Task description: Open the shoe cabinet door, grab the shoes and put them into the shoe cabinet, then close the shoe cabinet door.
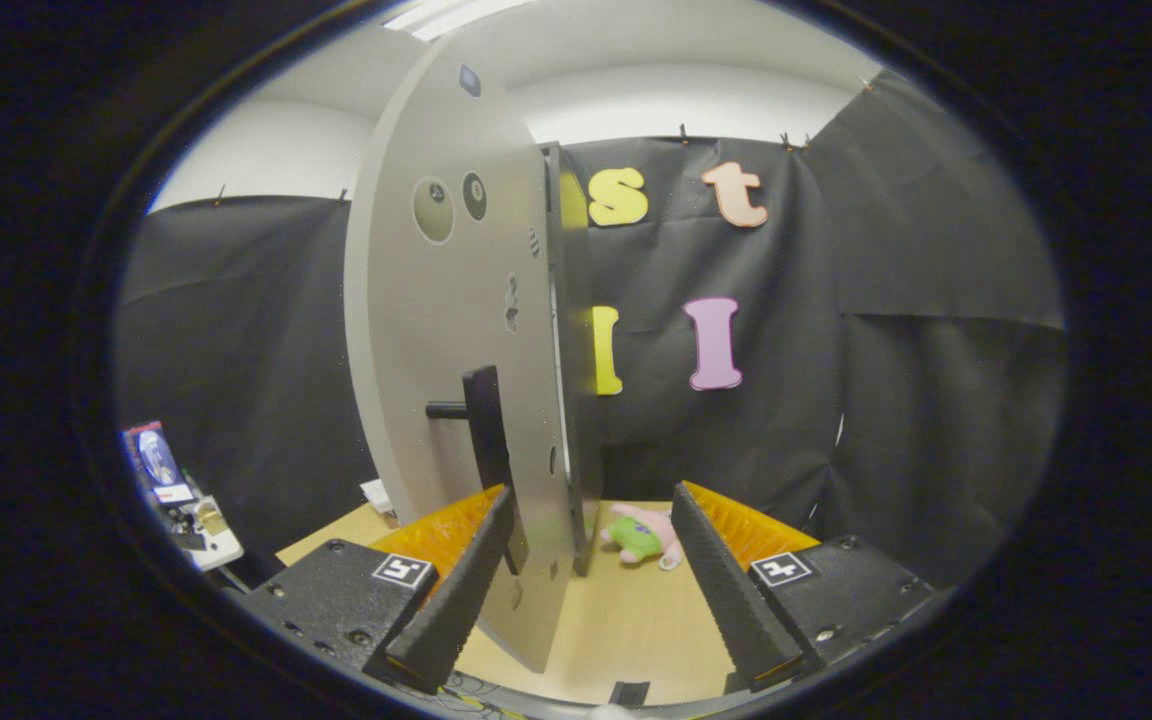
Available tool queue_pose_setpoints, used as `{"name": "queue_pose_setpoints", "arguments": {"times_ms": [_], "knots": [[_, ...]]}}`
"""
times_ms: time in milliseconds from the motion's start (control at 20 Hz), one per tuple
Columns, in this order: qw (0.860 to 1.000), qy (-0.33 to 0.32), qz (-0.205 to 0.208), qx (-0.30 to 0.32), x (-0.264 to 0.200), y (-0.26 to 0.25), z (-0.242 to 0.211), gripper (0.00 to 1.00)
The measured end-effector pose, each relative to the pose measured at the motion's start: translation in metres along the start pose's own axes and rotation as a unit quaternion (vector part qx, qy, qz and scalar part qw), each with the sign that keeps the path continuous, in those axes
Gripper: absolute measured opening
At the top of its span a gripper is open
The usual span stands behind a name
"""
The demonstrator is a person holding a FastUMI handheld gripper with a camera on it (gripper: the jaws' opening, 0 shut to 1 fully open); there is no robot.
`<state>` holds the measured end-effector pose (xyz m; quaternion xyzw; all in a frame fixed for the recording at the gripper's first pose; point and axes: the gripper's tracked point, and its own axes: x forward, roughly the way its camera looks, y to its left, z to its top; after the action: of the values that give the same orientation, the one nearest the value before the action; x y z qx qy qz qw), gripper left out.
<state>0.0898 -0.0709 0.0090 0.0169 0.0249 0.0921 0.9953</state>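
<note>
Here, tool point(591, 580) spread astride door point(436, 320).

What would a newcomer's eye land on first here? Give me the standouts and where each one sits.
The tall grey cabinet door dominates, swung open and seen almost edge-on, its lower edge reaching in between the fingers of the open claw. Its black handle juts out just above the left finger. Beyond the fingers, a pink and green plush toy lies on the wooden floor at the foot of the black cloth wall.
</note>
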Motion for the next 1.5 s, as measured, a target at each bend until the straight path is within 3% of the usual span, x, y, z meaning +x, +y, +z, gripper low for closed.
{"name": "queue_pose_setpoints", "arguments": {"times_ms": [350, 750, 1250, 1500], "knots": [[0.999, 0.009, 0.048, -0.008, 0.012, 0.016, 0.008, 0.95], [0.996, 0.024, 0.089, 0.013, 0.026, 0.089, 0.003, 0.95], [0.995, 0.019, 0.1, 0.007, 0.09, 0.224, 0.004, 0.96], [0.998, -0.004, 0.067, 0.009, 0.114, 0.266, 0.014, 0.99]]}}
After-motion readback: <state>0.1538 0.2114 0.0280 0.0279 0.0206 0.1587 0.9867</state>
